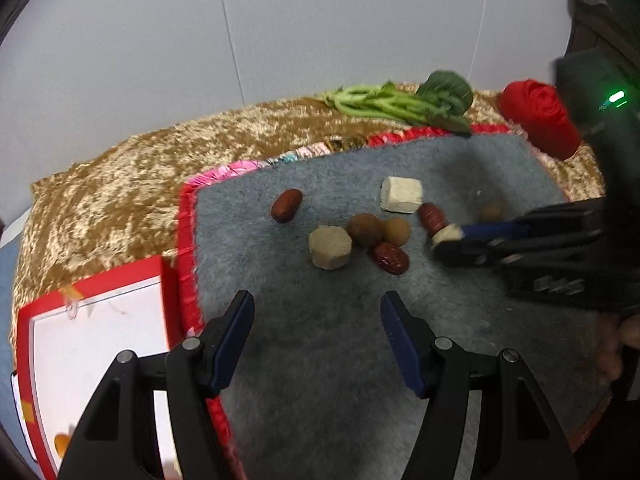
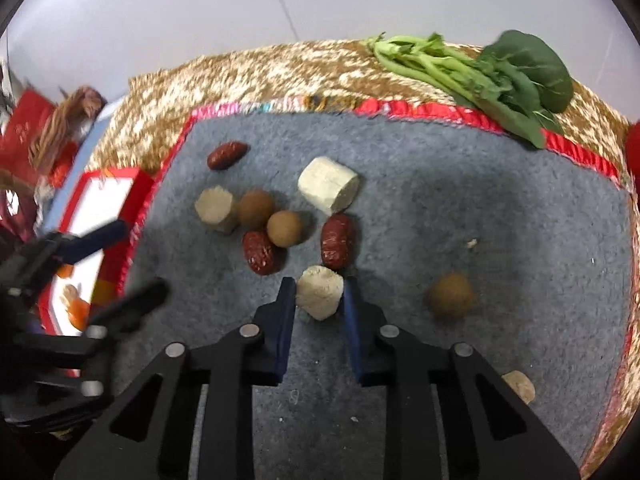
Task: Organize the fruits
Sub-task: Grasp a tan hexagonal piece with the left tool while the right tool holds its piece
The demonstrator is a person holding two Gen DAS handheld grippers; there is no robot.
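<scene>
Pale and chunky, the small yam piece (image 2: 320,296) sits on the grey mat (image 2: 500,216) squarely between the right gripper (image 2: 320,300)'s closing fingers, seemingly just pinched, while the left gripper (image 1: 316,316) hovers spread wide and empty beside the red-rimmed box (image 1: 96,332).

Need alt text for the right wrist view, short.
The right gripper is shut on a pale chunk on a grey mat. Beyond lie red dates, brown round fruits and leafy greens.
</scene>
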